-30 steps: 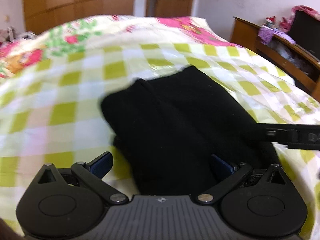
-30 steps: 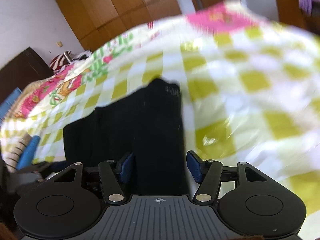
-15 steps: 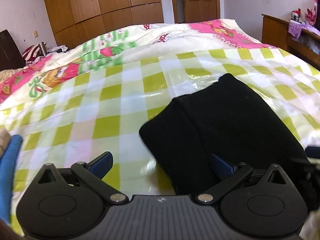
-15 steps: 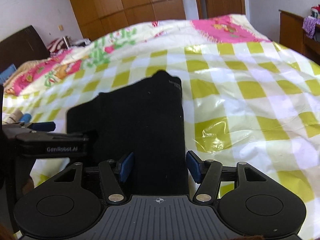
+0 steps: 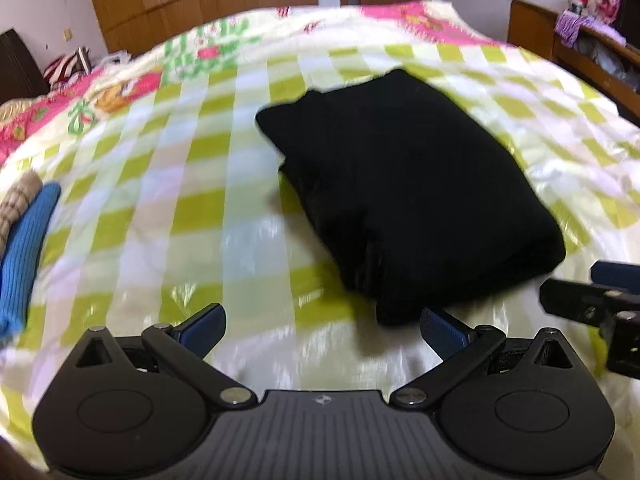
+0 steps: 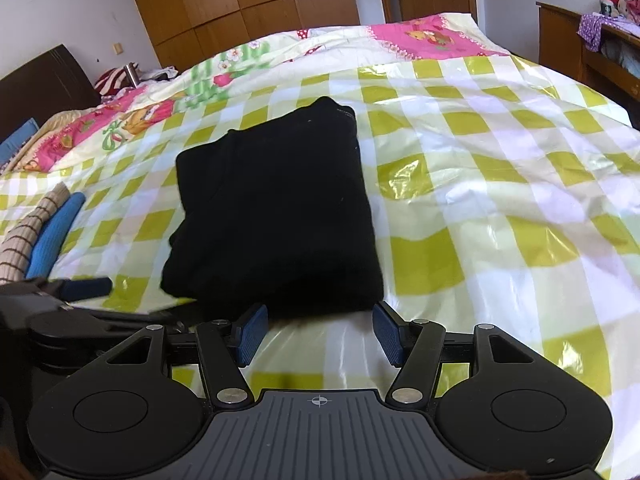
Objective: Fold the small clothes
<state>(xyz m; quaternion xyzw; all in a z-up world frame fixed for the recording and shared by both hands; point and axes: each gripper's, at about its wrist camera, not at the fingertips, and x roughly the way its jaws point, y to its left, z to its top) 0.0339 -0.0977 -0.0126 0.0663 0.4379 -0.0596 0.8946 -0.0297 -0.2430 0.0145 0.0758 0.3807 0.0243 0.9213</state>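
Note:
A black garment (image 5: 400,184) lies folded into a thick rectangle on the green-and-white checked bed cover (image 5: 200,208). My left gripper (image 5: 320,320) is open wide just short of the garment's near left corner, nothing between its fingers. In the right wrist view the same garment (image 6: 276,216) lies straight ahead. My right gripper (image 6: 320,316) stands at its near edge, jaws opening, with only bed cover between the blue pads. Each gripper shows at the edge of the other's view: the right gripper (image 5: 592,304) and the left gripper (image 6: 80,286).
A blue knit piece (image 5: 24,248) and a beige striped one (image 6: 24,236) lie at the left edge of the bed. A pink floral quilt (image 6: 420,36) covers the far end. Wooden furniture (image 5: 580,52) stands to the right, a wardrobe (image 6: 248,8) behind.
Both grippers have drawn back from the black garment. It reached between their fingers before and now lies free ahead of them. The blue and striped pieces have come into view.

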